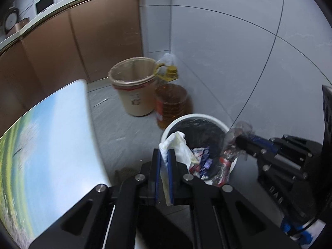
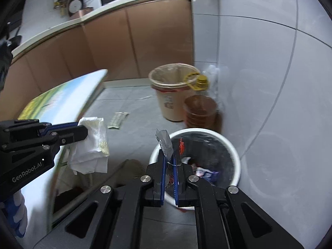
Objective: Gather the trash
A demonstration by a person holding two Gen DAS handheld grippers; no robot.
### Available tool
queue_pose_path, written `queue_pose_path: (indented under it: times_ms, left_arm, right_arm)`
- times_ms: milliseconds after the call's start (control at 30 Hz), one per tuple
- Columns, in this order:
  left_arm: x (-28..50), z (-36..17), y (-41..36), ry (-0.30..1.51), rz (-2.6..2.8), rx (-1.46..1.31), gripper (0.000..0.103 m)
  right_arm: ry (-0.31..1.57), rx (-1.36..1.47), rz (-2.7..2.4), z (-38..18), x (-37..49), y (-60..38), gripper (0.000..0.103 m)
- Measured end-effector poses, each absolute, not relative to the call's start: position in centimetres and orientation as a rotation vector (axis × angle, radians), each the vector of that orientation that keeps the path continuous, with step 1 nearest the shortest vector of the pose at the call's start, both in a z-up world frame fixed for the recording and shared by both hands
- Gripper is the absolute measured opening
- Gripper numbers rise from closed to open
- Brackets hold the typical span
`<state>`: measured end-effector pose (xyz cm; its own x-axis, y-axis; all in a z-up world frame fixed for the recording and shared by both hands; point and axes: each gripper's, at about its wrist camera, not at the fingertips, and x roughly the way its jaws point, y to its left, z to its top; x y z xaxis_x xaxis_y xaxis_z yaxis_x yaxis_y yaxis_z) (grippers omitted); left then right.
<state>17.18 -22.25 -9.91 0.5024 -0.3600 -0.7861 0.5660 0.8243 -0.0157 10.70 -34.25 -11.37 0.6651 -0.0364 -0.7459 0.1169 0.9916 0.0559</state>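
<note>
My left gripper (image 1: 165,155) is shut on a crumpled white tissue (image 1: 176,145) with a yellowish stain, held just left of the white trash bin (image 1: 197,117). The tissue also shows in the right wrist view (image 2: 93,143), beside the left gripper (image 2: 83,131). My right gripper (image 2: 169,155) is shut on a clear plastic wrapper (image 2: 165,140) with red print, held over the near rim of the bin (image 2: 236,155). In the left wrist view the wrapper (image 1: 230,147) hangs over the bin's right side from the right gripper (image 1: 238,140). The bin has a black liner and holds colourful wrappers (image 1: 201,159).
A beige lined bucket (image 1: 134,87) and a jug of amber cooking oil (image 1: 171,103) stand on the floor by the tiled wall. A table with a sky-and-grass print (image 1: 51,134) is on the left. A scrap of paper (image 2: 118,120) lies on the floor. Brown cabinets (image 1: 83,41) run behind.
</note>
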Motion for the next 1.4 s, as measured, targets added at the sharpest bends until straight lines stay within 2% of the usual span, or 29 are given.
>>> queue_pose_path:
  times_ms: [400,467,500,533,600,867,1033,1067,1200,1300,1400]
  left_arm:
    - [22.3,-12.9,-29.6,0.942,-0.628,0.190,0.009]
    - [22.9,-13.3,-30.0,0.963,-0.637,0.171,0.014]
    - [23.3,-13.6,-30.3,0.974,-0.645,0.160,0.026]
    - [23.4,-13.7,-30.4,0.974,-0.647,0.154,0.040]
    - [23.5,-13.6,-30.3,0.958,-0.642,0.142,0.052]
    - [22.4,-11.8,-27.7,0.923,-0.642,0.051,0.052]
    - [19.2,-8.4,-23.2,0.761,-0.561,0.024,0.052]
    - [18.6,-7.8,-22.2,0.749,-0.551,0.024,0.052]
    - [16.1,-6.0,-18.1,0.732,-0.508,0.045,0.052]
    - [14.0,-4.6,-14.3,0.743,-0.459,0.053,0.052]
    - [11.9,-3.1,-10.9,0.698,-0.377,0.077,0.054]
  right_arm:
    - [0.874,0.091,-0.227,-14.1,14.3,-39.0,0.007]
    - [0.884,0.096,-0.240,-14.7,14.8,-39.5,0.008]
    - [0.887,0.089,-0.251,-14.9,14.9,-39.6,0.014]
    - [0.888,0.081,-0.260,-15.0,14.9,-39.6,0.026]
    - [0.887,0.072,-0.286,-15.1,15.1,-39.8,0.044]
    - [0.883,0.103,-0.300,-14.8,14.0,-40.1,0.050]
    - [0.842,0.131,-0.269,-12.3,12.3,-38.1,0.062]
    - [0.830,0.126,-0.257,-11.5,12.0,-37.5,0.063]
    - [0.769,0.091,-0.204,-8.1,10.7,-34.2,0.079]
    - [0.717,0.054,-0.149,-5.1,9.7,-31.2,0.081]
    - [0.660,0.010,-0.090,-2.0,8.3,-27.6,0.091]
